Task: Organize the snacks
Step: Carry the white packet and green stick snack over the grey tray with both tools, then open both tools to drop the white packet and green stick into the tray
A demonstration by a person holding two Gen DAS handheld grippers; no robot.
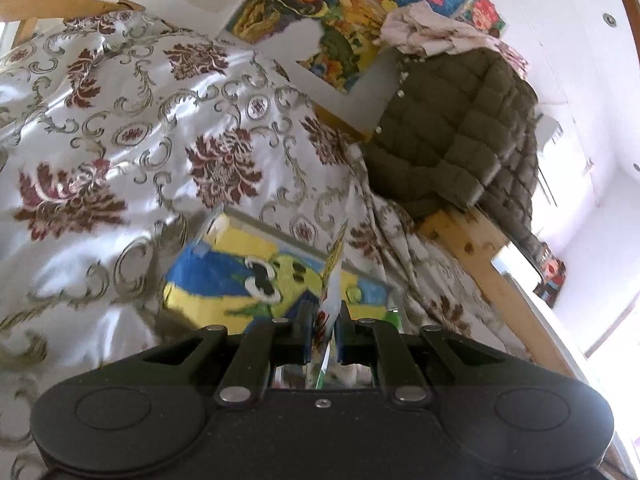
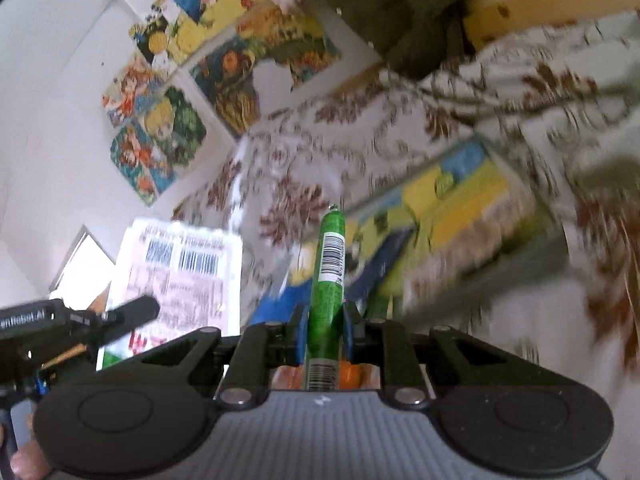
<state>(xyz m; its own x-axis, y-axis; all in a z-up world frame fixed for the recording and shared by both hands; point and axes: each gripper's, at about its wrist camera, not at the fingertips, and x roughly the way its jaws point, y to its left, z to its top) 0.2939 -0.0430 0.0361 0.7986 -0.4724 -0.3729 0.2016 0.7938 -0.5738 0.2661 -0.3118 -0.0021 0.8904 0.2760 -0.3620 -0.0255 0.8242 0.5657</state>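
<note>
While I held both tools up over the cloth-covered surface (image 1: 120,120), my left claw (image 1: 324,320) was clamped on a thin, flat snack packet (image 1: 334,276), which I saw edge-on in the left wrist view: a white and yellow sliver rising from between the blue pads, with a bit of red print low down. From the right wrist view that same packet (image 2: 180,276) stood at the left, its pale back with two barcodes facing me, and the left claw's dark body (image 2: 80,320) lay just in front of its lower edge. My right claw (image 2: 326,324) was closed tight on a slim green stick-shaped snack (image 2: 330,264), gripped near its lower part, so that its length ran up and away from me to a crimped tip; a white barcode label sat on its upper half. Both snacks were off the cloth, carried in the claws. Beyond them, a flat box with a yellow, blue and green cartoon picture (image 1: 256,280) lay on the white cloth patterned with dark red flowers and grey scrolls, near the middle of the scene. Farther off and to the right in the left view, an olive quilted jacket (image 1: 452,128) hung over a wooden frame (image 1: 480,248), with a crumpled pale cloth (image 1: 424,32) on top of it. Colourful drawings (image 2: 160,120) covered the white wall behind. Much of the right wrist view was blurred.
</note>
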